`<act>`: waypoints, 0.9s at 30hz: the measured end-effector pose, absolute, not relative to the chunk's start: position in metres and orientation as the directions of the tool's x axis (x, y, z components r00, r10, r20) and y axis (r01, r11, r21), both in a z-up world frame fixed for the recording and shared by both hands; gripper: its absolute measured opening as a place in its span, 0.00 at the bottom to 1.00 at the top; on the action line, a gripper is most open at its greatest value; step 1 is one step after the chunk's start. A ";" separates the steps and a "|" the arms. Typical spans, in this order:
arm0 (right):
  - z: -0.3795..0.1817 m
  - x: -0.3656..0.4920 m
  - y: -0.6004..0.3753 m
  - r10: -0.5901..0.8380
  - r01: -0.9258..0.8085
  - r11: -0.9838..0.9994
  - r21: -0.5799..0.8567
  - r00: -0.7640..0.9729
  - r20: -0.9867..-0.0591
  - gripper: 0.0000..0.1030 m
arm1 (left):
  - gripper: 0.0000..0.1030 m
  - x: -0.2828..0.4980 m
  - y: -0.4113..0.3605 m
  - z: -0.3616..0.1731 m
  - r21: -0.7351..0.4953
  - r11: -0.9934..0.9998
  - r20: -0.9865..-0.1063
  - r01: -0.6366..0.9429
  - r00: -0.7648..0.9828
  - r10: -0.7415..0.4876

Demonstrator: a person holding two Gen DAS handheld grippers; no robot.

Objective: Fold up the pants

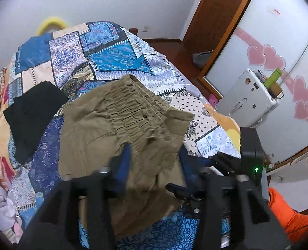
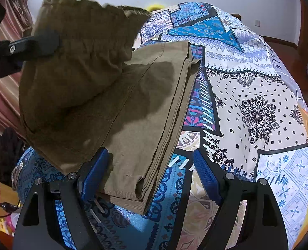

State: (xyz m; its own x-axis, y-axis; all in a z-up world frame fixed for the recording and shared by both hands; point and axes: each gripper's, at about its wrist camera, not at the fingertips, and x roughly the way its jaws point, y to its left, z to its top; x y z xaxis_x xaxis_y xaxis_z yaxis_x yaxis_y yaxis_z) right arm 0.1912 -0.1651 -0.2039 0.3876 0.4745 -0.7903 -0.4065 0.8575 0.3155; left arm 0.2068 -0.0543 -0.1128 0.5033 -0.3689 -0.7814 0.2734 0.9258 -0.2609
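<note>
Left wrist view, going from its left side: a black garment (image 1: 32, 114) is lying flat on the patchwork bedspread (image 1: 112, 60), just beside the olive pants (image 1: 120, 129). The pants are hanging bunched in the middle of the frame, their gathered elastic waistband facing up, and they are covering the gap of the left gripper (image 1: 155, 156), so whether its blue fingers are spread or clamping the cloth cannot be told from here. Further right, a white case (image 1: 247, 98) is leaning against the wardrobe door with pink hearts (image 1: 264, 58).

Right wrist view, from its left: a black finger of the left gripper (image 2: 35, 43) is pressing into the raised waistband part of the pants (image 2: 104, 104); the grip itself is not readable. The folded legs are lying flat on the bedspread (image 2: 258, 112), stacked edges lined up. The right gripper (image 2: 152, 166) is standing wide apart, its left blue finger touching the pants' lower corner, nothing clamped.
</note>
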 end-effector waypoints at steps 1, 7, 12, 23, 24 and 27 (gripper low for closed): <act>-0.204 0.191 -0.165 0.474 -0.405 0.858 0.316 0.389 -0.790 0.78 | 0.72 0.203 -0.055 -0.109 -0.237 0.932 -0.771 0.273 0.531 -0.352; -0.203 0.190 -0.165 0.463 -0.402 0.864 0.304 0.393 -0.794 0.78 | 0.87 0.204 -0.033 -0.091 -0.125 0.963 -0.732 0.238 0.634 -0.251; -0.196 0.183 -0.169 0.457 -0.411 0.865 0.288 0.409 -0.790 0.78 | 0.88 0.240 -0.003 -0.104 -0.036 0.987 -0.757 0.154 0.641 -0.128; -0.183 0.182 -0.186 0.424 -0.388 0.886 0.254 0.454 -0.784 0.78 | 0.88 0.352 0.038 -0.186 0.077 0.996 -0.870 0.052 0.491 0.041; -0.184 0.183 -0.187 0.422 -0.384 0.887 0.255 0.452 -0.786 0.78 | 0.88 0.362 0.036 -0.198 0.087 0.995 -0.884 0.059 0.464 0.050; -0.187 0.186 -0.188 0.416 -0.375 0.890 0.257 0.443 -0.794 0.78 | 0.88 0.380 0.026 -0.233 0.178 0.979 -0.907 0.098 0.403 0.125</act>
State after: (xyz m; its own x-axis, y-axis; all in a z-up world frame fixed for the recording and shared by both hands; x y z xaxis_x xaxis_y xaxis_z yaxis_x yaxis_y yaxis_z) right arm 0.1865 -0.1877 -0.1872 0.4434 0.4163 -0.7938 -0.3753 0.8905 0.2574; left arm 0.3801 0.0260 -0.2332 0.4028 0.1245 -0.9068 0.0982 0.9791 0.1781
